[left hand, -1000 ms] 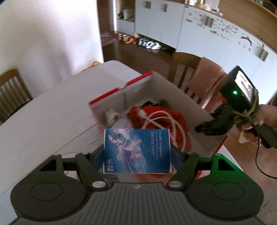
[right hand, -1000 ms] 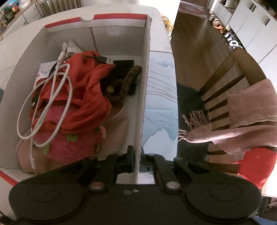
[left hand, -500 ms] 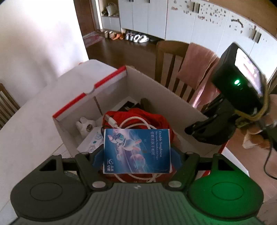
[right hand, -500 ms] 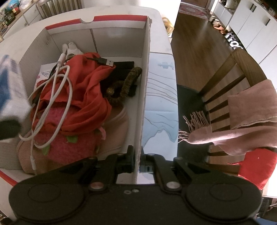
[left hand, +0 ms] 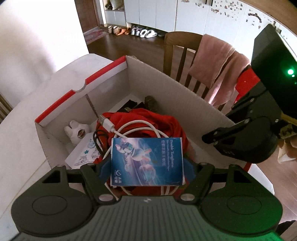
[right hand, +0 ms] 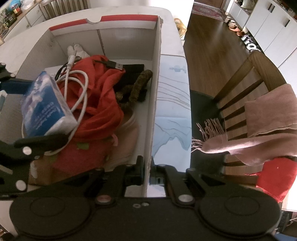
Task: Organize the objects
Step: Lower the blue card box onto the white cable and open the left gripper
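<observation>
Since a second ago the left claw point(left hand: 147, 165) has carried its blue tissue pack point(left hand: 146, 161) from short of the box point(left hand: 159, 77) to over the box's middle, lower down; the right claw point(right hand: 147, 171) has not shifted.

From the left wrist: a white table point(left hand: 22, 118) bears the white box with a red rim. Beyond it, at twelve o'clock, lie a dark wood floor, a row of shoes point(left hand: 133, 31) and white cupboards point(left hand: 157, 13); at one o'clock stands a wooden chair point(left hand: 178, 46) draped with a pink scarf point(left hand: 215, 63). The left claw stands wide, its two fingers pressed on the pack's short ends. The pack faces the camera, its long axis running three to nine o'clock, its print reading sideways. It hangs over a red cloth point(left hand: 167, 120) and a coiled white cable point(left hand: 137, 128). A small white toy point(left hand: 76, 129) sits at ten o'clock in the box.

From the right wrist: the right claw is pinched fully together on the box's near wall, one finger inside, one outside. The pack point(right hand: 44, 105) shows at nine o'clock, blurred, tilted, its long axis running roughly eleven to five, above the cloth point(right hand: 104, 103) and cable point(right hand: 81, 92). The chair point(right hand: 241, 89) and scarf point(right hand: 259, 126) stand at three o'clock.
</observation>
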